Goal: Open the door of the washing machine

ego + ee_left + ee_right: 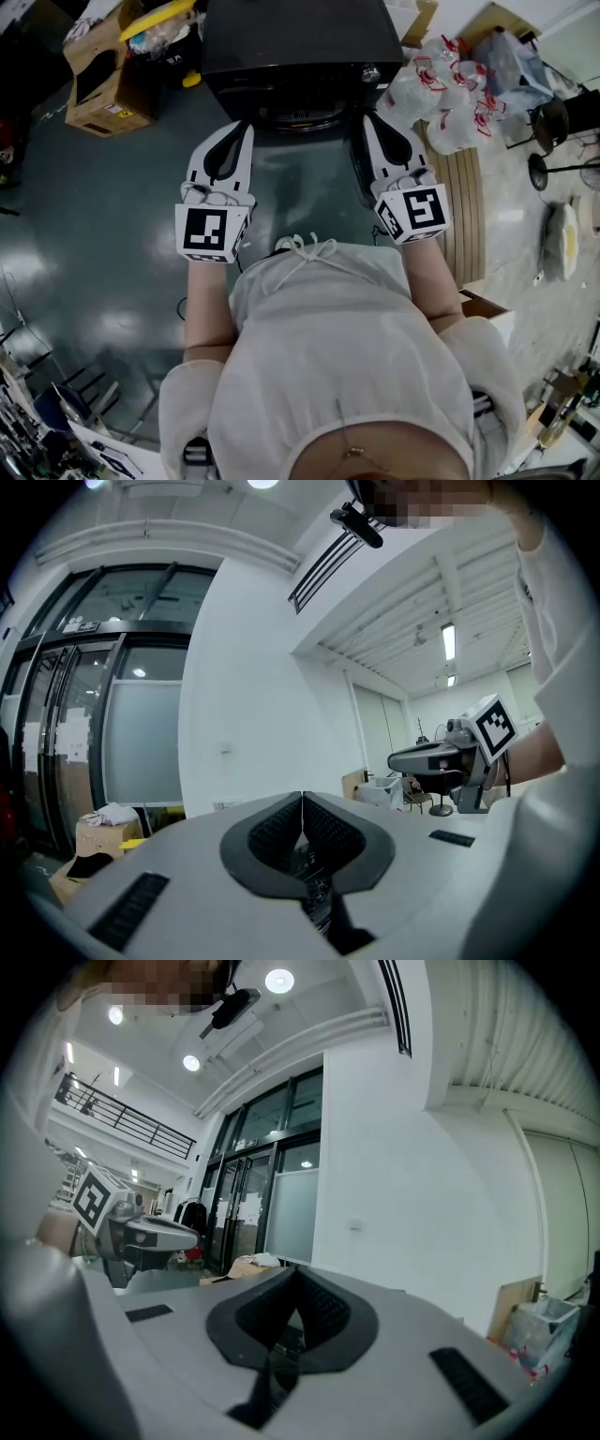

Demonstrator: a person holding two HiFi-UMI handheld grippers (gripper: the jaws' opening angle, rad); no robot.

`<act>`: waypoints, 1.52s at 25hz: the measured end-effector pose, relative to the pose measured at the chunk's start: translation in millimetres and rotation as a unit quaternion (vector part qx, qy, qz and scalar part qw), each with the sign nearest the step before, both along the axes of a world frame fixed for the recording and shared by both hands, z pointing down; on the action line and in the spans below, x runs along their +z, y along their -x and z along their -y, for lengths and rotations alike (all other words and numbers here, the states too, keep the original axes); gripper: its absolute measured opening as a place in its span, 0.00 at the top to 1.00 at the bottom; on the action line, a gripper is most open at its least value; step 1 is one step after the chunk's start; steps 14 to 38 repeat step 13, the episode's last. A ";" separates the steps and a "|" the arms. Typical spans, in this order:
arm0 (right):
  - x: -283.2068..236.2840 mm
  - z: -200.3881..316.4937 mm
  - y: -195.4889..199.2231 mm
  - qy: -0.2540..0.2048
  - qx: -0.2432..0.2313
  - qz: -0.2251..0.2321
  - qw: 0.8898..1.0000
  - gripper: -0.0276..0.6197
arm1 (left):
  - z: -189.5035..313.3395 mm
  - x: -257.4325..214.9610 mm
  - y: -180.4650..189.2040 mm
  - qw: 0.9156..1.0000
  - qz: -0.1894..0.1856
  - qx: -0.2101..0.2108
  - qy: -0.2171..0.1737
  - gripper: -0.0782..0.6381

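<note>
In the head view the black washing machine [300, 37] stands at the top middle, the rim of its round front door [302, 116] showing at its lower edge. Both grippers are held level and point at it. My left gripper [247, 125] is shut and empty, its tip just left of the door rim. To the right of the rim my right gripper [367, 117] is also shut with nothing in it. The left gripper view shows my left gripper [302, 799] with its jaws meeting, and the right gripper view shows the same of my right gripper [292, 1274]. Neither gripper view shows the machine.
An open cardboard box [98, 84] sits on the dark floor left of the machine. White plastic bags [441, 94] lie to its right, beside a slatted wooden board [461, 206]. A black stand [553, 122] is at far right. Glass doors [84, 714] line the room's wall.
</note>
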State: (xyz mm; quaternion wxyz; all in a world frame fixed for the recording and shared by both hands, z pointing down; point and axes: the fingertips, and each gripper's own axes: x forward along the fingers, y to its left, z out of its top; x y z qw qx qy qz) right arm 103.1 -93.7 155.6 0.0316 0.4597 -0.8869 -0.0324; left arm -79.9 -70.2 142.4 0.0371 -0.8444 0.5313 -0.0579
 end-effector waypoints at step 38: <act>-3.2 -10.1 -3.4 -0.006 0.010 0.011 1.000 0.96 | -7.2 -4.4 -5.7 1.000 -0.016 0.003 -0.005 0.86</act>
